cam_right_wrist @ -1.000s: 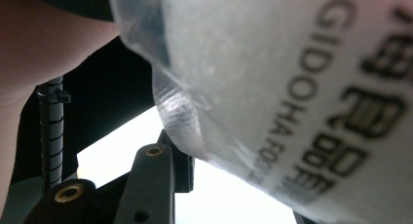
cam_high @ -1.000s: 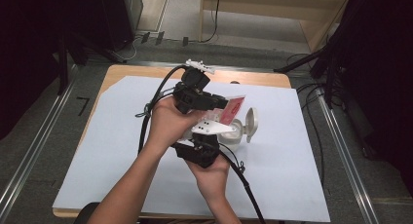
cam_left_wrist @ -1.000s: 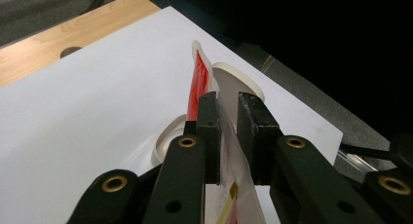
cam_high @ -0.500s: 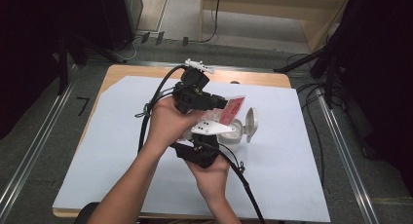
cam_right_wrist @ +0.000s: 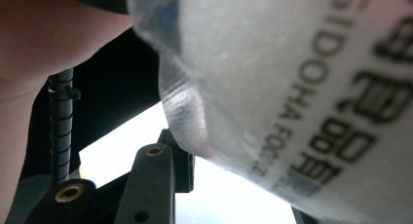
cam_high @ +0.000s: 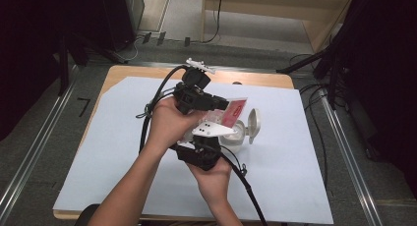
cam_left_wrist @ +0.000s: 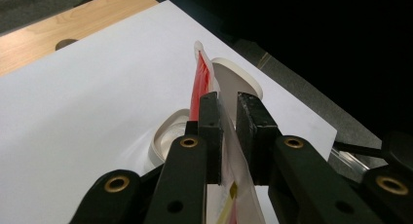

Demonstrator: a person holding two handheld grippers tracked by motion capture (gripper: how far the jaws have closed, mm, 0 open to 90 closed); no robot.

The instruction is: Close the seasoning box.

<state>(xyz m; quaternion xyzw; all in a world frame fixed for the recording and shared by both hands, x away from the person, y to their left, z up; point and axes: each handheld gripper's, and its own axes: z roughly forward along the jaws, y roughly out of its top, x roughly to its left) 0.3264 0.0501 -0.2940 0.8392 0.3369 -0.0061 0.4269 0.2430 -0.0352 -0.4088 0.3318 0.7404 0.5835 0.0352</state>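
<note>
Nothing has shifted: left gripper (cam_left_wrist: pixel 228 131) jaws stay clamped on the red-and-white sachet (cam_high: pixel 233 113) above the open white tub (cam_high: pixel 235 133), right gripper (cam_high: pixel 200 152) seemingly gripping the sachet's lower end, emptying apparently unfinished.

Grip: left gripper (cam_left_wrist: pixel 227 136) jaws clamped on a red-and-white sachet (cam_left_wrist: pixel 200 80), edge-on.
Beyond jaws: white container (cam_left_wrist: pixel 168 139), flip lid (cam_left_wrist: pixel 236 80) raised.
Underneath: white sheet (cam_left_wrist: pixel 97 87).

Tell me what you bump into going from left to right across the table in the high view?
Bare white sheet → black cable → the person's left hand → red and white packet → open lid of the white tub → more bare white sheet.
</note>
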